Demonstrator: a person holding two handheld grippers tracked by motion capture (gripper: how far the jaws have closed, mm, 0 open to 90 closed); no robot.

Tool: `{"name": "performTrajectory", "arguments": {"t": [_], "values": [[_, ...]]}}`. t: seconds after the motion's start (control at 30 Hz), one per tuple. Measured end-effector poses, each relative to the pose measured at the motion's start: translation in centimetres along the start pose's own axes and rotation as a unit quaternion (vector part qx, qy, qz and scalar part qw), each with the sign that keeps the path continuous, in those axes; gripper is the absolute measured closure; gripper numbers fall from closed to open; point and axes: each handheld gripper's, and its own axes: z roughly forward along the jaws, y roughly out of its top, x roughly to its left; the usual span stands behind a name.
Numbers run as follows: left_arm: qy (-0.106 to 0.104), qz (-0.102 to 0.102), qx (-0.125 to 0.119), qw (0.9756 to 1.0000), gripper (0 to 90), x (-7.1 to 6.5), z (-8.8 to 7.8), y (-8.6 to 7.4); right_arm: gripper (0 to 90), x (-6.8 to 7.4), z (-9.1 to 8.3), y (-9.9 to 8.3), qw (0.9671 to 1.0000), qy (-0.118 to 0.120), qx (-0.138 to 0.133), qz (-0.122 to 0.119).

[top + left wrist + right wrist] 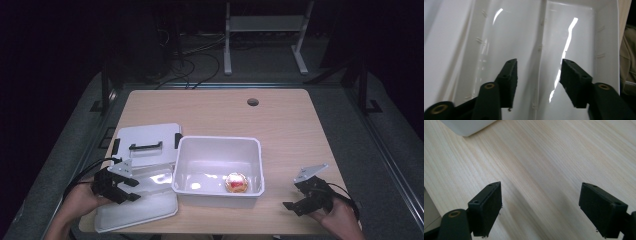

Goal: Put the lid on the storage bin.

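Note:
A white plastic bin [218, 145] stands at the middle of the wooden table [280, 125]. A small round red and yellow object [236, 182] lies in its front right part. My left gripper [133, 190] hovers open over a shallow white tray [145, 207] at the front left, just left of the bin. In the left gripper view the jaws of the left gripper [539, 80] stand apart above the tray's glossy inside [574, 37], holding nothing. My right gripper [295, 196] is open and empty above bare wood [544, 157], right of the bin. The bin's corner [466, 126] is in the right gripper view.
A white lid with a black handle [146, 146] lies flat behind the tray, touching the bin's left side. A round cable hole [253, 102] sits near the table's far edge. A white frame [264, 30] and cables [195, 60] are on the floor beyond.

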Motion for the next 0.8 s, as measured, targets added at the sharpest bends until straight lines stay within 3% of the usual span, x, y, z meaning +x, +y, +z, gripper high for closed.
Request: {"name": "performTrajectory", "arguments": {"t": [0.23, 0.5, 0.8], "values": [[-0.007, 0.017, 0.032, 0.9993, 65.0, -0.1, 0.5, 0.6, 18.1, 0.1, 0.5, 0.0, 1.0, -0.006, -0.002, 0.0], [-0.007, 0.017, 0.06, 0.998, 76.0, 0.2, 1.2, 0.8, 18.0, -0.2, 0.2, -0.6, 0.9998, -0.008, -0.011, 0.011], [-0.009, 0.026, 0.071, 0.9971, 84.9, 0.2, 1.5, 0.9, 18.0, -0.1, 0.5, -0.3, 0.9999, -0.007, -0.01, 0.003]]}}
